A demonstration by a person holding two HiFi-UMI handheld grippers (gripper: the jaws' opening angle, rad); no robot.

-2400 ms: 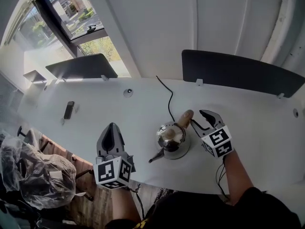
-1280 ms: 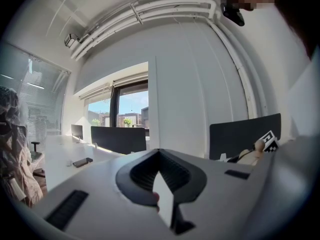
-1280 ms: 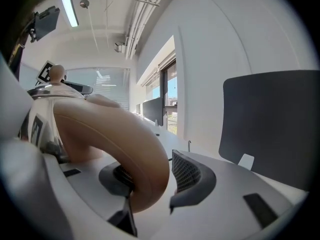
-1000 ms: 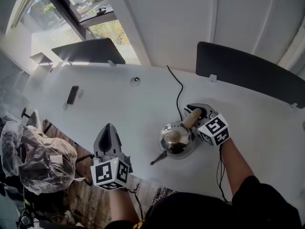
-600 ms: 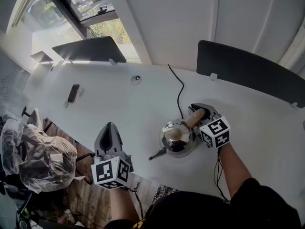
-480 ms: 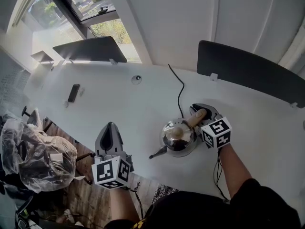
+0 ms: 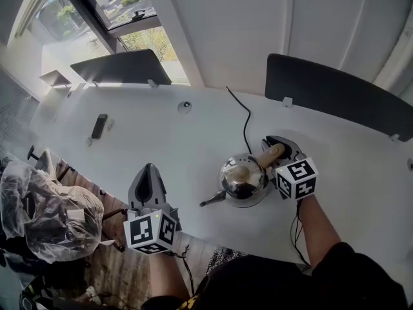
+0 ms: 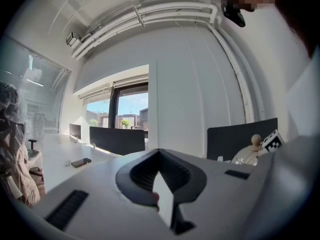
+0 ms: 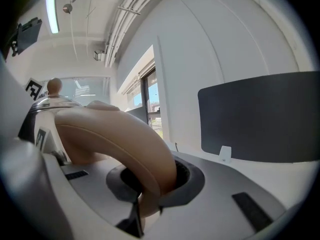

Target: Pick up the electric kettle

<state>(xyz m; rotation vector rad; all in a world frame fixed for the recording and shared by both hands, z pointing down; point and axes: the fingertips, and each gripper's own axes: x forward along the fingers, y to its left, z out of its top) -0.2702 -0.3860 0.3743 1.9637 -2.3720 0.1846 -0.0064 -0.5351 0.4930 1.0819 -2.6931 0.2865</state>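
Note:
The electric kettle [image 7: 243, 181] is chrome with a tan wooden handle [image 7: 271, 152], a wooden lid knob and a thin spout pointing to the lower left. It is on the white table [image 7: 181, 144], with a black cord [image 7: 241, 118] running away behind it. My right gripper [image 7: 277, 148] is shut on the handle; in the right gripper view the handle [image 9: 117, 136] fills the space between the jaws of the right gripper [image 9: 150, 186]. My left gripper [image 7: 149, 172] hovers at the table's near edge, left of the spout, shut and holding nothing. The left gripper view shows the left gripper [image 8: 160, 156] and the kettle [image 8: 249, 155] far right.
A dark phone [image 7: 98, 126] lies at the table's far left, and a round grommet [image 7: 185, 106] sits near the back. Two dark panels [image 7: 122, 67] [image 7: 335, 95] stand along the rear edge. A plastic-wrapped bundle [image 7: 45, 215] sits on the floor at left.
My right gripper closed around the wooden handle, and it and the kettle have shifted slightly right. The left gripper has stayed where it was.

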